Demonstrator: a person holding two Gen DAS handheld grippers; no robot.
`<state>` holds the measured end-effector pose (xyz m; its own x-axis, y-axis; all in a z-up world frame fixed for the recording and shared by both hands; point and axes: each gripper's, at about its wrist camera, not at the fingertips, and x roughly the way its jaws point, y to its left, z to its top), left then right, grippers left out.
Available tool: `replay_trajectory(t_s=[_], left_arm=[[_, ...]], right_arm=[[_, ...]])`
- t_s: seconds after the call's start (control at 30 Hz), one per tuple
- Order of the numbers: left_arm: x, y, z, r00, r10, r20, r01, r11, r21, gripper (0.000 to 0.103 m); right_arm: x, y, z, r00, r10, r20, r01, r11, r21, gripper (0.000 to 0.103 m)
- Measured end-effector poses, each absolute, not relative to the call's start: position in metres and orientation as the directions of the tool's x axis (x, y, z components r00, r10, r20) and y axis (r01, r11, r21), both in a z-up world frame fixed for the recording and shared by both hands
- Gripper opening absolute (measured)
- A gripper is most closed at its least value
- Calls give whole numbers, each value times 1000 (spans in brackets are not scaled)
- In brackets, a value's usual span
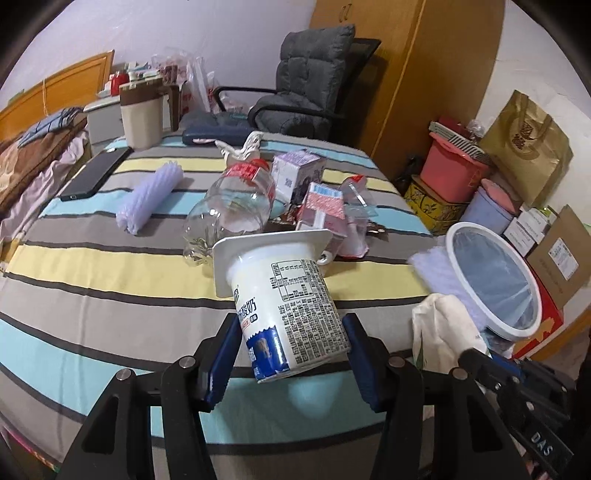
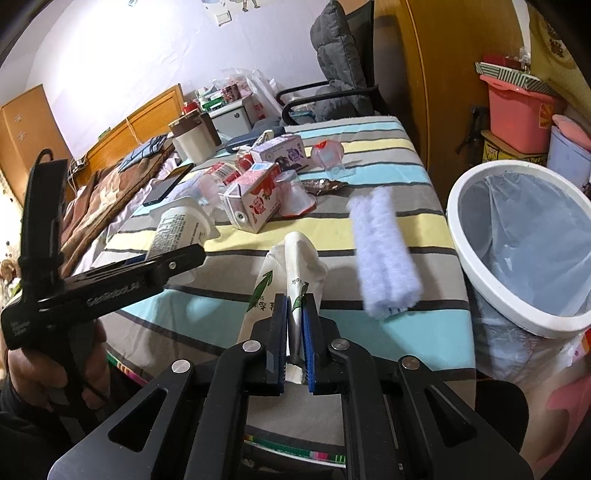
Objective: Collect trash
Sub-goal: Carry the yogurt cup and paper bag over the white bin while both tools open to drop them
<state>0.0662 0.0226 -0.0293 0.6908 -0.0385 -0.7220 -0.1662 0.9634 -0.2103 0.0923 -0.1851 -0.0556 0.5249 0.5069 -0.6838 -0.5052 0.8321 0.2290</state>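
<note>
On the striped tablecloth [image 1: 92, 266], a black phone [image 1: 94, 173] lies far left, then a lilac ridged roll [image 1: 149, 197] and a clear plastic bottle [image 1: 229, 206] on its side. The left gripper [image 1: 291, 354] clamps a white yogurt cup [image 1: 284, 302], held above the cloth. The right gripper [image 2: 294, 325] pinches a crumpled white paper wrapper [image 2: 291, 273]. Rightmost, beside the table, stands a white-rimmed trash bin [image 2: 517, 236] with a liner

white wall [image 1: 184, 29]; grey armchair [image 1: 306, 85]; wooden wardrobe [image 1: 424, 74]; wooden headboard [image 1: 59, 85]
</note>
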Motion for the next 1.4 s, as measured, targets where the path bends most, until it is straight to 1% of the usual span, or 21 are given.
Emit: replay_trajectory(t_s=[0.23, 0.43, 0.57, 0.67, 0.8, 1.0, 1.13, 1.4], left_arm=[[61, 16, -16, 710, -58, -701, -128, 969, -210, 56], [66, 2, -3, 727, -91, -680, -65, 977, -201, 56], [78, -16, 7, 733, -129, -668, 3, 982, -187, 56], [90, -31, 11, 727, -182, -662, 62, 978, -201, 56], [107, -56, 17, 723, -219, -655, 129, 974, -184, 56], [136, -103, 22, 692, -320, -647, 262, 947, -187, 56], [157, -136, 16, 653, -378, -657, 335, 921, -197, 56], [186, -178, -5, 583, -440, -683, 407, 886, -223, 57]], right_arm=[[87, -185, -54, 541, 503, -674, -506, 835, 217, 9], [90, -200, -38, 595, 499, -630, -486, 848, 213, 9], [93, -214, -32, 634, 474, -610, -452, 868, 205, 9], [97, -229, -30, 666, 443, -601, -411, 889, 200, 9], [105, -254, -31, 706, 385, -594, -337, 921, 197, 9], [113, -290, -32, 752, 292, -590, -221, 956, 191, 9], [119, -310, -33, 766, 244, -594, -158, 968, 194, 9], [128, -325, -37, 767, 171, -619, -85, 982, 166, 9]])
